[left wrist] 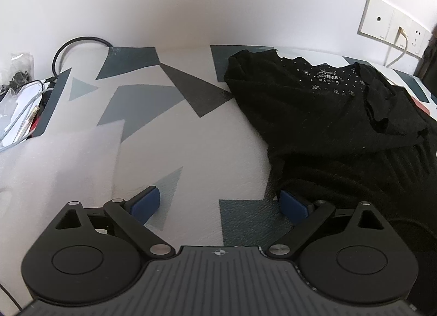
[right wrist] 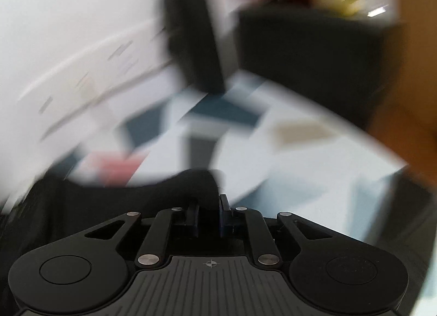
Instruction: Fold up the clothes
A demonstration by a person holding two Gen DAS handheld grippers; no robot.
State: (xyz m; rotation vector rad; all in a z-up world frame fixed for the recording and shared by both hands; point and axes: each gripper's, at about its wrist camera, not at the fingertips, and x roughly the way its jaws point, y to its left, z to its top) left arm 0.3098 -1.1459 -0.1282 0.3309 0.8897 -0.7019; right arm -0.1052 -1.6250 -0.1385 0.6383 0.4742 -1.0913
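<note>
Two views: left claw (left wrist: 220, 204) spread beside black garment (left wrist: 322, 114); right claw (right wrist: 209, 206) pinching it, blurred.

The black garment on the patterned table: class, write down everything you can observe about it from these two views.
The black garment is a dark knit-looking top with small silvery studs near its neckline. It lies crumpled and partly folded over itself on the geometric-patterned table cover, toward the wall. The open left gripper sits at its near edge, the right-side pad about touching the fabric. In the blurred right wrist view, the right gripper is closed on a fold of black cloth.
</note>
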